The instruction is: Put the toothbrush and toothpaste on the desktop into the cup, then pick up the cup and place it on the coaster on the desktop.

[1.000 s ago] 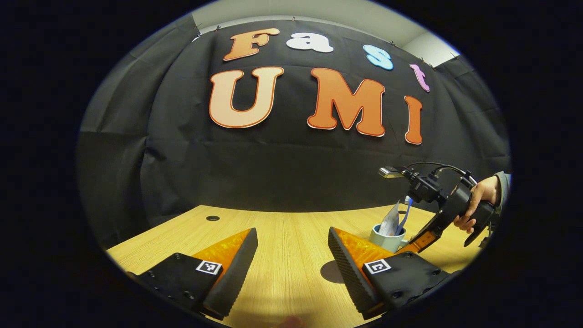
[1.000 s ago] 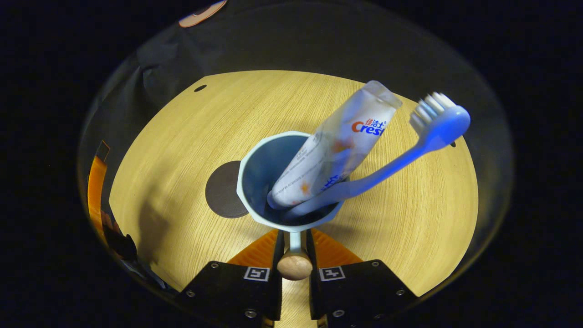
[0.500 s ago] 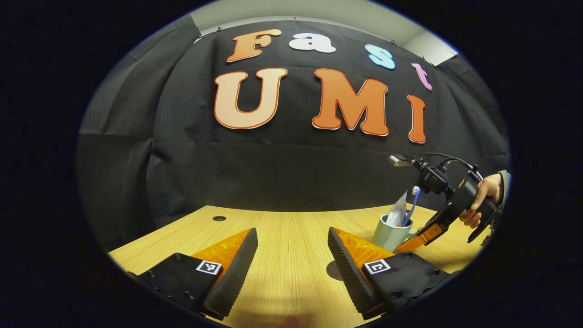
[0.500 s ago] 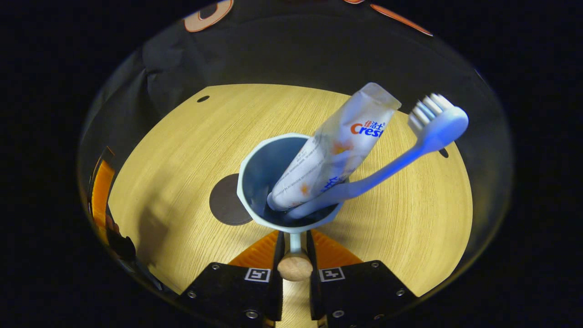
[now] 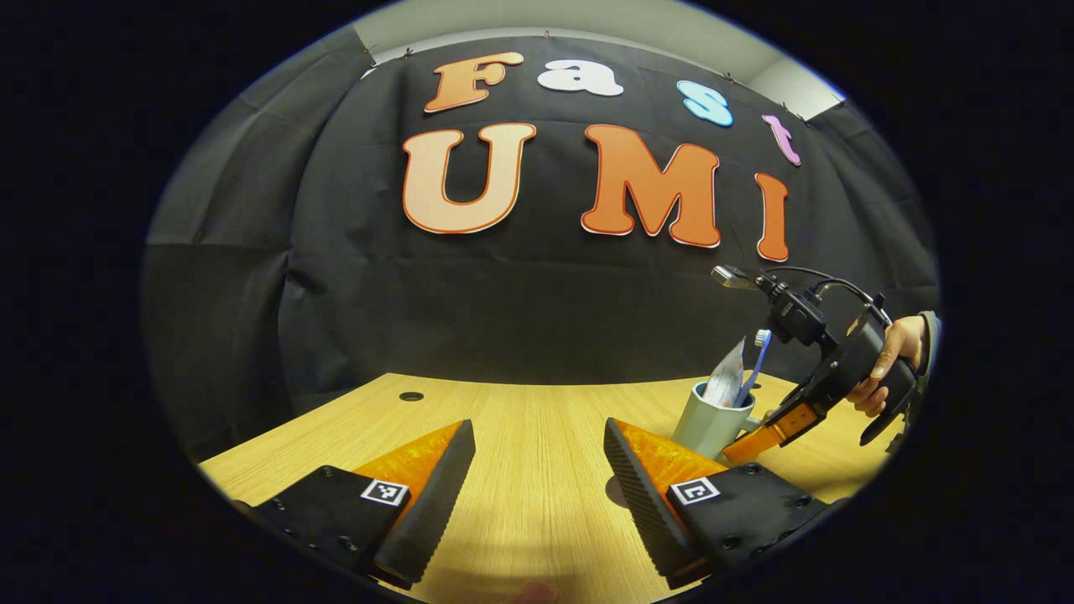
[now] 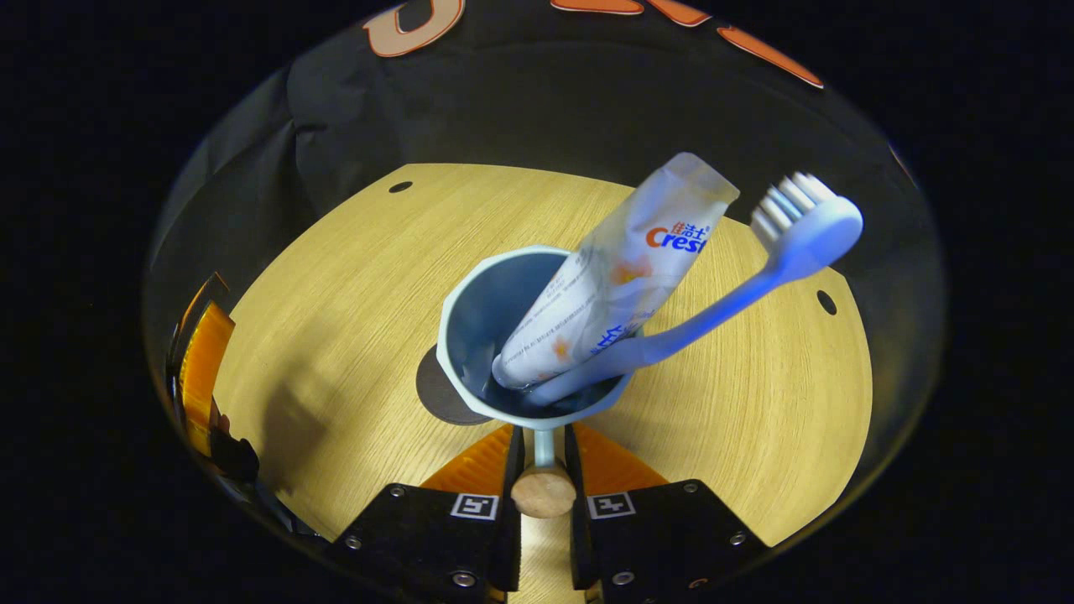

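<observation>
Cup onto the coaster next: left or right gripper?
Right. The right gripper is shut on the cup's handle, carrying the cup beside the coaster; the left gripper is open, off to the side.

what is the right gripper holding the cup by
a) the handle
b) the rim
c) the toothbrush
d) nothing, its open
a: in the right gripper view the right gripper has both fingers closed on the thin handle of the cup.

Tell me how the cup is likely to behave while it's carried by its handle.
The cup probably wants to tip away from the right claw, which pinches only its thin handle. The toothpaste and toothbrush lean far past the rim, so they may shift. It looks light, likely plastic.
</observation>
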A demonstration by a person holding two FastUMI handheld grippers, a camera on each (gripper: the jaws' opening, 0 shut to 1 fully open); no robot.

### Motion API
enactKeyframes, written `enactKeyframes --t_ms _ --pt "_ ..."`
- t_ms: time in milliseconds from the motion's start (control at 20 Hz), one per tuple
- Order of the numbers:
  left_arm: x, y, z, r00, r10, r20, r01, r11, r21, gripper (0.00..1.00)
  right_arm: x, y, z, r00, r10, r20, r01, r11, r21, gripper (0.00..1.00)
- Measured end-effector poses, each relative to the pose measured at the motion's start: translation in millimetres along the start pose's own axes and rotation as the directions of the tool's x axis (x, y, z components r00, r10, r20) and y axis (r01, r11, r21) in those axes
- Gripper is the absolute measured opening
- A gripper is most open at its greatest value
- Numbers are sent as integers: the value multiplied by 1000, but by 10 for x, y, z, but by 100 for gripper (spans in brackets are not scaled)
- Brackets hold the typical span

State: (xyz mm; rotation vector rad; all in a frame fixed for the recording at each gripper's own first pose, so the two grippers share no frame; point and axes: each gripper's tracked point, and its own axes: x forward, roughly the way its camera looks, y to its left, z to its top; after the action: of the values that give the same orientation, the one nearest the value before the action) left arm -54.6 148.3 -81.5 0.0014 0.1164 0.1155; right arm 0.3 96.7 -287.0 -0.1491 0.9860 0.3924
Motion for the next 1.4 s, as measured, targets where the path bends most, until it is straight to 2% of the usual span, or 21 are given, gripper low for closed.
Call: enactKeyframes --t_ms 800,1400 --pt "-71 186 -147 999 43 -29 -44 999 -20 98 29 18 12 999 42 -3 -42 995 -88 24" --pt "-32 277 -352 996 57 -75 -61 997 -55 97 -22 -9 -67 996 55 -69 -64 987 -148 24"
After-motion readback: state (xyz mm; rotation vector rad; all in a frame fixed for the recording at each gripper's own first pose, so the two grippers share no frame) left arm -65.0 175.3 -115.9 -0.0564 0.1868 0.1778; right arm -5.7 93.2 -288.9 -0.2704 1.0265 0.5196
